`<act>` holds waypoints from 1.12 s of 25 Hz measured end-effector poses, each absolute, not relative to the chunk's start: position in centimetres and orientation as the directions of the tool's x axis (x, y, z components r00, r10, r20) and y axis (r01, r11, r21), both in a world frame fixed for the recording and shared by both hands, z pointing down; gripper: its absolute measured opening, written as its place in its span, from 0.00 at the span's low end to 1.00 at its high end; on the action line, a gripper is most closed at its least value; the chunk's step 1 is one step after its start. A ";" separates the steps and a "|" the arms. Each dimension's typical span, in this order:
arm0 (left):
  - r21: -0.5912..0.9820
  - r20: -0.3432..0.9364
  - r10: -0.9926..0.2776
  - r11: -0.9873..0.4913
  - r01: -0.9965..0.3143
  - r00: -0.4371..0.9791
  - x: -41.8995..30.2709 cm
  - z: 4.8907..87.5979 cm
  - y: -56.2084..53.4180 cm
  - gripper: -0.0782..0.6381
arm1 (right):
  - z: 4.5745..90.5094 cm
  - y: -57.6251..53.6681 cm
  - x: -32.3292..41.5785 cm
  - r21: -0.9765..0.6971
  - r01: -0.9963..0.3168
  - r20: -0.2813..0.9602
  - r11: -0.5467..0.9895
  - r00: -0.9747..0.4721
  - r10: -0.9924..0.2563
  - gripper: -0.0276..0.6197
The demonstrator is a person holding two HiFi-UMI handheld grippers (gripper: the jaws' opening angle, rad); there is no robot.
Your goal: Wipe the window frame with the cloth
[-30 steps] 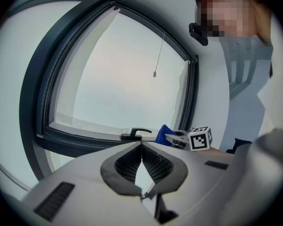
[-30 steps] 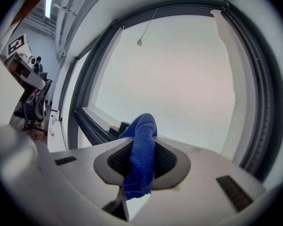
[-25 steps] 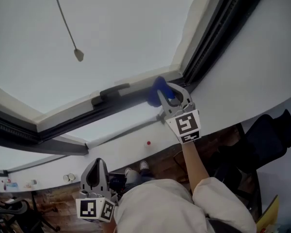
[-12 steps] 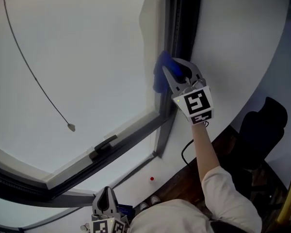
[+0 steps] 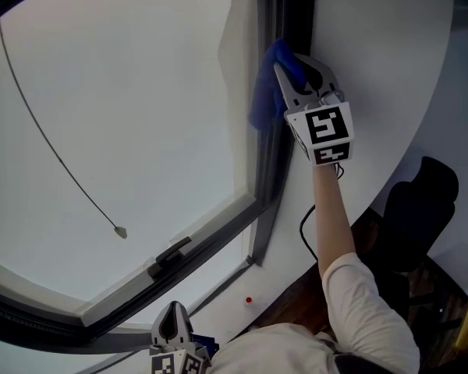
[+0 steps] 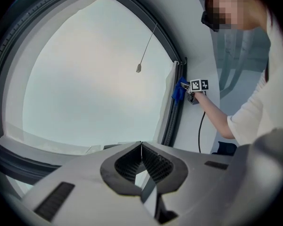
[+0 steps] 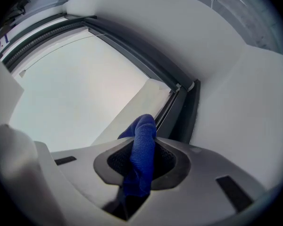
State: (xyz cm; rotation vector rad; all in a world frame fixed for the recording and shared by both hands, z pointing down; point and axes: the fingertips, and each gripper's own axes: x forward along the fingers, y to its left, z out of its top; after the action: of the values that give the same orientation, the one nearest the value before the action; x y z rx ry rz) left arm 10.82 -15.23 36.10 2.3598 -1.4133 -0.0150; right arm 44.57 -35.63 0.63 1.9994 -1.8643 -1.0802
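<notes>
- My left tool [image 6: 141, 149] hangs low beneath the window, jaws clenched on nothing.
- The window frame [image 5: 271, 179] shows no visible mark of which stretches are clean.
- My right tool [image 5: 298, 75] grips the blue cloth [image 5: 263, 104], pressed against the frame's right upright. I judge wiping under way, with the top left.

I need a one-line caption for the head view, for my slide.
Right gripper holds a blue cloth against the dark window frame; left gripper hangs low, jaws together.
</notes>
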 end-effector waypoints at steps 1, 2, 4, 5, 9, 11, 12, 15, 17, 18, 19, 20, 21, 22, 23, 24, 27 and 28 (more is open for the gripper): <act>0.333 0.186 -0.849 -0.420 -0.844 0.495 10.9 36.0 -15.5 0.12 | 0.5 -35.8 44.6 0.601 -0.777 -0.369 -0.190 -0.057 -0.928 0.16; 0.333 0.185 -0.847 -0.423 -0.843 0.499 10.9 36.0 -15.7 0.12 | 0.4 -36.0 44.7 0.606 -0.770 -0.369 -0.198 -0.052 -0.928 0.16; 0.334 0.184 -0.843 -0.430 -0.839 0.505 11.0 35.8 -16.2 0.12 | 0.1 -36.4 44.5 0.624 -0.752 -0.368 -0.212 -0.043 -0.929 0.16; 0.335 0.183 -0.841 -0.433 -0.837 0.509 11.1 35.8 -16.4 0.12 | 0.0 -36.7 44.4 0.633 -0.744 -0.363 -0.215 -0.040 -0.931 0.16; 0.339 0.181 -0.834 -0.445 -0.829 0.521 11.2 35.4 -17.4 0.12 | -0.4 -36.8 44.4 0.666 -0.709 -0.345 -0.232 -0.018 -0.938 0.17; 0.342 0.181 -0.830 -0.450 -0.825 0.527 11.2 35.2 -18.0 0.12 | -0.4 -36.7 44.4 0.678 -0.687 -0.365 -0.261 -0.006 -0.931 0.17; 0.343 0.181 -0.828 -0.452 -0.824 0.530 11.3 35.1 -18.2 0.12 | -0.3 -36.6 44.4 0.681 -0.677 -0.380 -0.278 -0.003 -0.925 0.17; 0.344 0.180 -0.823 -0.461 -0.818 0.540 11.4 34.9 -19.0 0.12 | 0.4 -36.5 44.4 0.667 -0.682 -0.413 -0.299 -0.003 -0.911 0.17; 0.340 0.175 -0.818 -0.472 -0.813 0.548 11.5 34.8 -19.2 0.12 | 1.2 -36.5 44.5 0.648 -0.706 -0.410 -0.287 -0.005 -0.912 0.17; 0.335 0.170 -0.815 -0.481 -0.810 0.554 11.7 34.9 -19.2 0.12 | 1.6 -36.5 44.5 0.642 -0.713 -0.407 -0.283 -0.004 -0.914 0.17; 0.328 0.163 -0.812 -0.491 -0.807 0.561 11.9 35.0 -19.1 0.12 | 2.2 -36.5 44.6 0.638 -0.717 -0.404 -0.281 -0.001 -0.915 0.17; 0.320 0.155 -0.808 -0.503 -0.803 0.568 12.2 35.3 -19.0 0.12 | 2.7 -36.4 44.6 0.635 -0.719 -0.403 -0.282 0.002 -0.915 0.17; 0.313 0.148 -0.804 -0.514 -0.799 0.575 12.6 35.7 -18.8 0.12 | 3.1 -36.4 44.6 0.632 -0.721 -0.406 -0.285 0.005 -0.914 0.17; 0.309 0.144 -0.801 -0.521 -0.795 0.581 13.0 36.2 -18.8 0.12 | 3.5 -36.5 44.7 0.627 -0.723 -0.412 -0.289 0.007 -0.911 0.17; 0.310 0.143 -0.798 -0.526 -0.792 0.586 13.5 36.5 -18.8 0.12 | 3.8 -36.5 44.6 0.622 -0.726 -0.417 -0.294 0.010 -0.909 0.17; 0.311 0.139 -0.793 -0.534 -0.787 0.593 14.0 36.5 -18.7 0.12 | 4.0 -36.6 44.6 0.619 -0.727 -0.421 -0.297 0.013 -0.907 0.17; 0.294 0.124 -0.761 -0.585 -0.756 0.637 15.7 35.3 -17.8 0.12 | 4.6 -36.5 44.7 0.621 -0.719 -0.416 -0.311 0.034 -0.909 0.17; 0.298 0.124 -0.754 -0.592 -0.749 0.645 16.0 35.3 -17.6 0.12 | 4.7 -36.5 44.8 0.621 -0.717 -0.415 -0.315 0.040 -0.909 0.17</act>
State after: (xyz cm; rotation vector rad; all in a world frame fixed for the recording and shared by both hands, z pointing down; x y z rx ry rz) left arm 16.03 -17.62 35.33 2.5439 -1.2015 -0.0222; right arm 44.78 -36.48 4.71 2.0736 -1.6697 -1.1406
